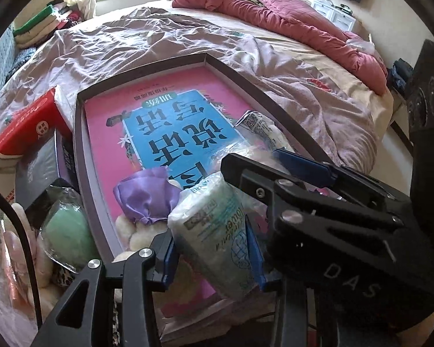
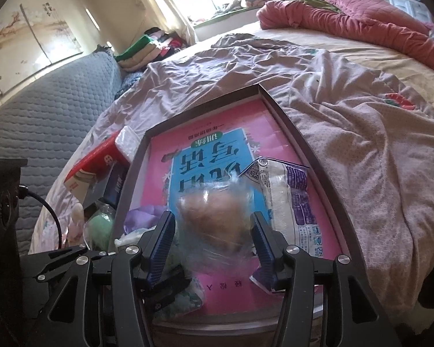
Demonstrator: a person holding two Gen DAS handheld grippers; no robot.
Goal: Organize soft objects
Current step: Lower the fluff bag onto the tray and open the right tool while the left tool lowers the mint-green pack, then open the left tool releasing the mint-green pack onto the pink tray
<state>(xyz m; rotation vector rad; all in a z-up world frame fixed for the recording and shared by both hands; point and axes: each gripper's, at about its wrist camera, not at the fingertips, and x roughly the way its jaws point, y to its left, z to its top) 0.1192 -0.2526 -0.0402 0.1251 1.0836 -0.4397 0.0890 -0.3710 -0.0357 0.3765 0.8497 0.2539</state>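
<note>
A shallow grey tray (image 1: 81, 150) with a pink and blue printed bottom lies on the bed. My left gripper (image 1: 214, 248) is shut on a white towel roll in plastic wrap (image 1: 214, 231), held over the tray's near end. My right gripper (image 2: 214, 245) is shut on a clear bag with a brown soft object (image 2: 214, 214), above the tray (image 2: 318, 156); the right gripper also shows in the left wrist view (image 1: 303, 185). A purple satin pouch (image 1: 147, 199) and a white and purple packet (image 2: 295, 199) lie in the tray.
A red box (image 1: 23, 127) and a green soft item in plastic (image 1: 66, 234) sit left of the tray. The bed's crumpled lilac sheet (image 1: 188, 37) stretches ahead, with a pink quilt (image 1: 289, 17) at the far side. Folded clothes (image 2: 147, 46) are stacked at the far left.
</note>
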